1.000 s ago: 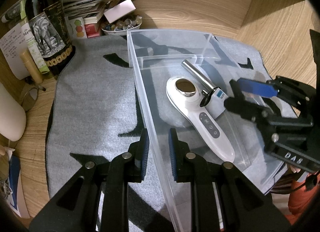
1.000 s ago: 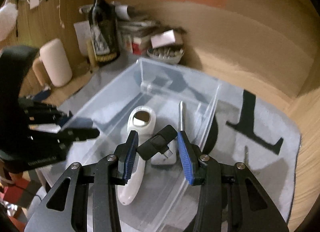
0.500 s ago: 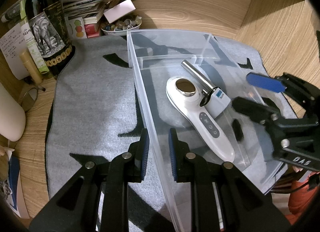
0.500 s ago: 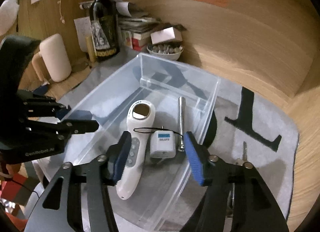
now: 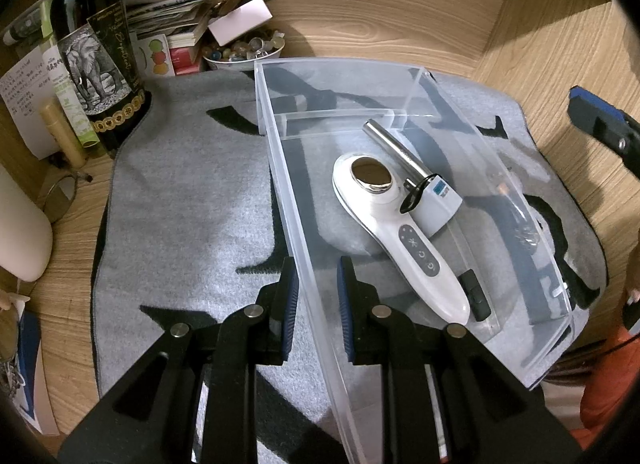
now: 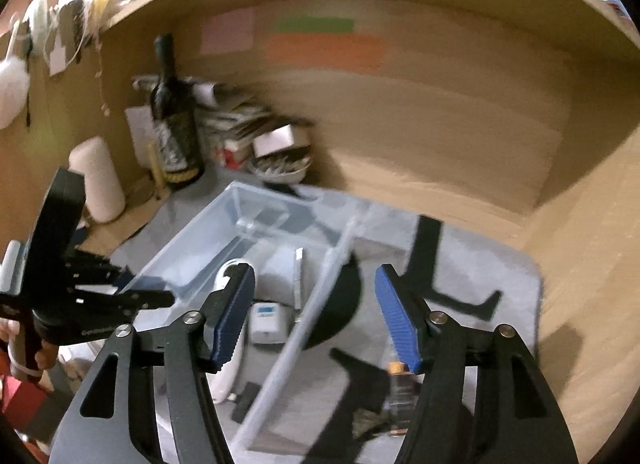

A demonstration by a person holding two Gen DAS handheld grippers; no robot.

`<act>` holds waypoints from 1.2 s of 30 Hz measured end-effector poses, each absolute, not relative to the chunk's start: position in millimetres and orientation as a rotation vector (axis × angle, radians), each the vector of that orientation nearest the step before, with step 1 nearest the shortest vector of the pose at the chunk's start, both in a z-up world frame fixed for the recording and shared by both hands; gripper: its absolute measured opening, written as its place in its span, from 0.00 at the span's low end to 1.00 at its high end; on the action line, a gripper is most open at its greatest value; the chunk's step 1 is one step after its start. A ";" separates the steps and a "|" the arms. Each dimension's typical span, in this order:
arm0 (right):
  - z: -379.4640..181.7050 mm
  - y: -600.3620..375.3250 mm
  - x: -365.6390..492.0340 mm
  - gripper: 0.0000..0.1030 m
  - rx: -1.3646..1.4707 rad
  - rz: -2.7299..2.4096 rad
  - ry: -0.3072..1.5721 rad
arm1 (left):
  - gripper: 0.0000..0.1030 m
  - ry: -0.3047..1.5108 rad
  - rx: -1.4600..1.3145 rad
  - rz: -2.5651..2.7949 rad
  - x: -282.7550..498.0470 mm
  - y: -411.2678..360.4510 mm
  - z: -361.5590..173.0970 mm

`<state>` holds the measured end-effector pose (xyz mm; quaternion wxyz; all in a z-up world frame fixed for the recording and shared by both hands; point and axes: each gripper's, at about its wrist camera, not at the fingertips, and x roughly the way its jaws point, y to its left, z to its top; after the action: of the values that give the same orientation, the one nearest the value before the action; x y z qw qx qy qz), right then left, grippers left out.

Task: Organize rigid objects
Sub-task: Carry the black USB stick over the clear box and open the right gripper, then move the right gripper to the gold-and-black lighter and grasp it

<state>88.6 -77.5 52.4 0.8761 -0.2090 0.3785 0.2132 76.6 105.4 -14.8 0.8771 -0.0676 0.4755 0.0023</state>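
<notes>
Bottle (image 5: 96,63) and papers crowd the tabletop's left edge. Left hand-held gripper (image 5: 317,292) pinches the clear bin (image 5: 496,167) by its near wall; a slip there would skid the bin off the grey mat (image 5: 180,203). Massager (image 5: 384,215), adapter (image 5: 438,203), metal rod (image 5: 390,143) and small black piece (image 5: 474,296) lie inside. Right hand-held gripper (image 6: 316,316), spread wide and empty, has released that black piece and pulled back since a second ago.

A home nook, cluttered and lived-in: wood-grain desk (image 5: 400,3) boxed by matching side walls, grey patterned mat (image 5: 180,203), wine bottle (image 5: 96,63) with elephant label at the back left corner, beside stacked papers (image 5: 168,11) and a bowl of glass marbles (image 5: 244,49); coloured sticky notes (image 6: 320,43) above.
</notes>
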 end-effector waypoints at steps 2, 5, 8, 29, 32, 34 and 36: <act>55.6 -88.0 92.6 0.59 -0.422 0.416 0.783 | 0.17 0.992 -0.140 0.006 76.6 105.7 -15.0; 54.5 -105.1 99.6 0.60 -0.402 0.373 0.795 | 0.17 0.993 -0.141 0.006 76.7 105.7 -15.0; 45.6 -122.8 107.0 0.60 -0.378 0.334 0.830 | 0.17 0.992 -0.140 0.006 76.6 105.5 -15.1; -36.4 -190.1 117.7 0.60 -0.364 0.215 1.102 | 0.17 0.993 -0.136 0.013 75.6 105.9 -15.8; -36.5 -189.7 118.1 0.60 -0.344 0.244 1.117 | 0.17 0.993 -0.136 0.013 75.3 106.0 -15.7; -38.4 -187.0 118.2 0.60 -0.351 0.263 1.131 | 0.17 0.993 -0.136 0.013 75.3 106.0 -15.8; -38.9 -185.5 120.7 0.57 -0.347 0.278 1.135 | 0.17 0.993 -0.136 0.013 75.3 105.9 -15.8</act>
<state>120.7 -185.5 -38.9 0.8201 -0.1629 0.5328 0.1306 75.3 105.9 -15.8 0.8770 -0.0650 0.4761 0.0061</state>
